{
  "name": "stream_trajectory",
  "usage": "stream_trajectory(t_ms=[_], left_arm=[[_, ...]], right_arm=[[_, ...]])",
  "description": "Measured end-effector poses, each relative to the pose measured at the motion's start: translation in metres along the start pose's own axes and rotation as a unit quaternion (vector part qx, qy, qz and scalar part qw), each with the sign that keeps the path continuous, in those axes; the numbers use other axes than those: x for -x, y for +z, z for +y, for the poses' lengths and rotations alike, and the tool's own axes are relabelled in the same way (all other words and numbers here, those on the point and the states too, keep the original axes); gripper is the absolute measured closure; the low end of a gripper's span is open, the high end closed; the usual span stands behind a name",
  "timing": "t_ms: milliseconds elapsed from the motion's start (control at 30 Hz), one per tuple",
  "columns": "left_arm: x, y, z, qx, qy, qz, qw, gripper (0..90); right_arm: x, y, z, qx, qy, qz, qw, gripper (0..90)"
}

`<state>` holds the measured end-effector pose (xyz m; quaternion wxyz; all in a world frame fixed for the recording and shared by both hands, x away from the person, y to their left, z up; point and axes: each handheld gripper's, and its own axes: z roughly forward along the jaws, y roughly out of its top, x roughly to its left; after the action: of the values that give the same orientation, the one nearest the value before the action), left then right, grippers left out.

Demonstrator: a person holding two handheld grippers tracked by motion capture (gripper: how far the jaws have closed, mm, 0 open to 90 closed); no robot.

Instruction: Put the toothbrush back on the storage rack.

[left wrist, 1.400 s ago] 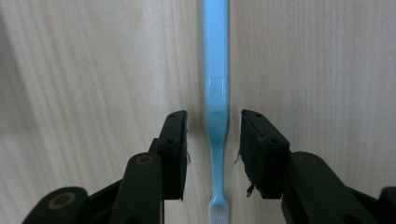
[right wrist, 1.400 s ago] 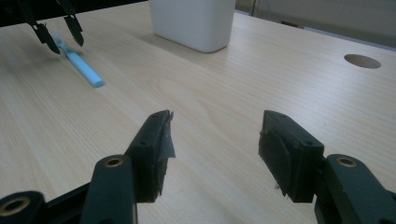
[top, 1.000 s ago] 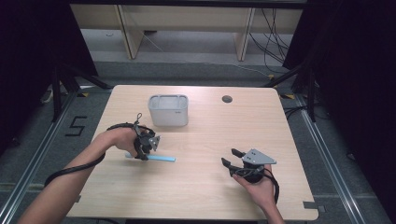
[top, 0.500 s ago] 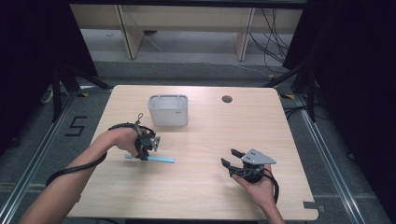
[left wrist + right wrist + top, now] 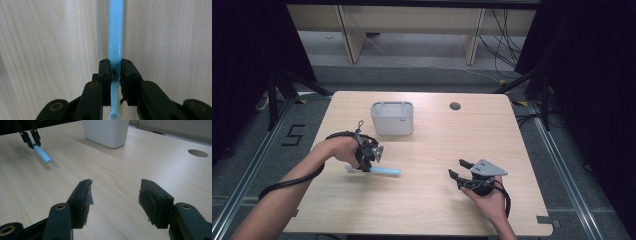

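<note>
A light blue toothbrush (image 5: 386, 171) is clamped between the jaws of my left gripper (image 5: 365, 167) at the table's left middle. Its handle (image 5: 115, 30) runs straight away from the jaws, and its white bristle head pokes out behind them. In the right gripper view the toothbrush (image 5: 43, 155) hangs slightly above the wood, tilted down from the left gripper (image 5: 30, 138), with a shadow under it. My right gripper (image 5: 456, 168) rests near the front right of the table, open (image 5: 115, 192) with nothing between its jaws.
A white rectangular container (image 5: 392, 120) stands at the back middle of the wooden table (image 5: 432, 140), just beyond the left hand. A round cable hole (image 5: 455, 106) lies at the back right. Cables trail from both grippers.
</note>
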<state>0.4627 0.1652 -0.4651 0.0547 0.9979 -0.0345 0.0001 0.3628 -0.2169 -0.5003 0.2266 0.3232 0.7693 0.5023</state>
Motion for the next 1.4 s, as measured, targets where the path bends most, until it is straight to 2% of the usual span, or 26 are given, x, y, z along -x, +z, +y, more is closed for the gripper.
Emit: stream_trajectory(t_ms=[33,67,200,267,333,367,433,467,500,533,567,600,633,700,733,800,833,933,1000,1033,1067,1100,1133,1233,1333,1400], left_arm=[[0.002,0.0,0.0,0.008,-0.009,-0.003,0.9999,78.6],[0.001,-0.002,0.0,-0.003,0.005,0.001,1.0,78.6],[0.004,-0.005,0.001,-0.002,0.006,0.002,1.0,78.6],[0.005,-0.006,0.001,-0.001,0.004,0.0,1.0,78.6],[0.007,-0.006,0.002,0.005,-0.007,-0.003,1.0,78.6],[0.007,-0.008,0.003,-0.004,0.002,0.0,1.0,78.5],[0.008,-0.01,0.005,-0.004,0.005,0.001,1.0,78.6],[0.01,-0.01,0.006,0.008,-0.008,-0.001,0.9999,78.6],[0.009,-0.011,0.007,-0.003,0.004,0.001,1.0,78.5],[0.01,-0.012,0.008,-0.002,0.004,0.001,1.0,78.5],[0.011,-0.012,0.009,-0.004,0.008,0.003,1.0,78.5],[0.013,-0.012,0.01,-0.003,0.009,0.002,1.0,78.5],[0.014,-0.012,0.011,-0.002,0.009,0.001,1.0,78.6],[0.017,-0.014,0.012,-0.005,0.013,0.002,0.9999,78.5],[0.02,-0.015,0.013,-0.003,0.012,0.003,0.9999,78.5],[0.023,-0.018,0.014,-0.003,0.014,0.006,0.9999,78.6],[0.025,-0.019,0.015,0.0,0.014,0.007,0.9999,78.5],[0.032,-0.023,0.019,0.005,0.013,0.008,0.9999,78.5],[0.037,-0.023,0.02,0.02,-0.005,0.005,0.9998,78.5],[0.037,-0.024,0.023,0.011,0.006,0.008,0.9999,78.6],[0.039,-0.023,0.024,0.014,0.003,0.007,0.9999,78.5],[0.04,-0.024,0.026,0.008,0.01,0.006,0.9999,78.5],[0.042,-0.023,0.029,0.008,0.013,0.007,0.9999,78.5],[0.046,-0.021,0.036,0.007,0.019,-0.001,0.9998,78.5],[0.051,-0.02,0.044,0.001,0.025,-0.003,0.9997,78.5],[0.055,-0.019,0.049,0.004,0.021,-0.005,0.9998,78.5]], right_arm=[[0.001,0.0,0.0,-0.001,-0.005,-0.002,1.0,43.9],[0.001,0.0,0.0,0.0,-0.005,-0.001,1.0,43.8],[0.0,0.0,-0.002,-0.005,0.009,-0.002,0.9999,43.7],[0.003,0.002,-0.003,-0.001,0.01,0.004,0.9999,43.7],[0.004,0.0,-0.002,-0.011,0.007,0.004,0.9999,43.8],[0.004,0.0,-0.002,-0.009,0.01,0.005,0.9999,43.8],[0.006,-0.001,-0.001,-0.008,-0.001,0.001,1.0,43.9],[0.006,-0.001,-0.001,-0.009,-0.002,0.003,1.0,44.0],[0.006,-0.001,-0.001,-0.014,-0.003,0.006,0.9999,44.1],[0.006,-0.001,-0.001,-0.016,-0.005,0.009,0.9998,44.3],[0.004,-0.001,-0.001,-0.02,0.008,0.01,0.9997,44.3],[0.003,-0.001,-0.001,-0.024,0.003,0.016,0.9996,44.3],[0.005,-0.001,0.0,-0.031,-0.013,0.021,0.9992,44.3],[0.001,-0.001,0.001,-0.048,-0.005,0.031,0.9984,44.2],[0.002,0.001,0.002,-0.047,-0.028,0.036,0.9978,44.1],[-0.003,0.001,0.005,-0.067,-0.024,0.054,0.996,44.0],[-0.005,0.001,0.006,-0.07,-0.038,0.06,0.995,44.0],[-0.013,0.004,0.011,-0.092,-0.055,0.088,0.9904,44.0],[-0.017,0.007,0.014,-0.106,-0.068,0.109,0.986,44.1],[-0.02,0.009,0.015,-0.117,-0.074,0.124,0.9826,44.1],[-0.025,0.011,0.015,-0.132,-0.067,0.138,0.9792,44.1],[-0.027,0.013,0.016,-0.139,-0.069,0.145,0.9773,44.2],[-0.028,0.016,0.017,-0.144,-0.086,0.155,0.9737,44.1],[-0.035,0.023,0.019,-0.163,-0.101,0.174,0.966,44.2],[-0.039,0.025,0.023,-0.172,-0.105,0.187,0.9615,44.2],[-0.039,0.027,0.027,-0.17,-0.122,0.192,0.9589,44.1]])
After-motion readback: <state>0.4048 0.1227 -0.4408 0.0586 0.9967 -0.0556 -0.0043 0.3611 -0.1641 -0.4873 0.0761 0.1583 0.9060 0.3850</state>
